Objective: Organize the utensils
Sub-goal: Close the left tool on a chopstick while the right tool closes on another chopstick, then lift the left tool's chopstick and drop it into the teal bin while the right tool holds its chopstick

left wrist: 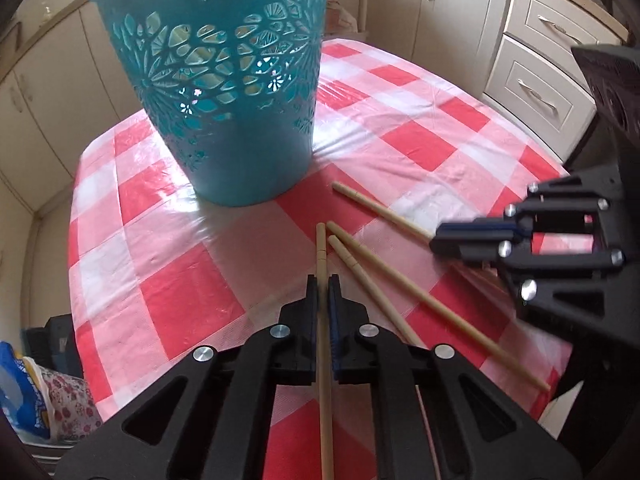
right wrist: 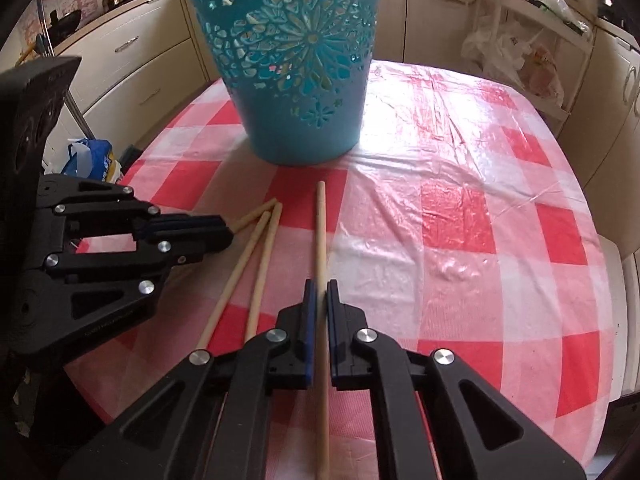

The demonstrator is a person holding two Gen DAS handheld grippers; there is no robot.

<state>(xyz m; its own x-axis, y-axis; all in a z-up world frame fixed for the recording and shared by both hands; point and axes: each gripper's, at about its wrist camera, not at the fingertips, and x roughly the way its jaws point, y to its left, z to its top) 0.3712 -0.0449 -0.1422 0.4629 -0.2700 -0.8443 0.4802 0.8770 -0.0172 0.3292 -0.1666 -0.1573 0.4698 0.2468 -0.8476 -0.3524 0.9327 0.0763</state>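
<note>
1. Between the blue-padded fingers of the left gripper (left wrist: 323,280) sits one wooden chopstick (left wrist: 322,256), clamped along its length, its tip reaching out toward the basket.
2. Across from it, the right gripper (right wrist: 321,285) is likewise closed on its own chopstick (right wrist: 320,224), the one lying apart from the rest, which points straight ahead.
3. Two loose chopsticks (right wrist: 256,252) lie side by side on the checked tablecloth (right wrist: 460,216) between the grippers, their far ends nearly touching; neither is gripped.
4. Beyond the sticks stands the teal perforated basket (left wrist: 224,92), upright near the middle of the table, well clear of every chopstick tip.
5. Nothing can be seen inside the basket from these low views, so I cannot tell whether any utensil is already stored there.
6. By my reading the job is early: two sticks are gripped but not plainly lifted, two wait on the cloth, and all four visible ones have yet to reach the basket.
</note>
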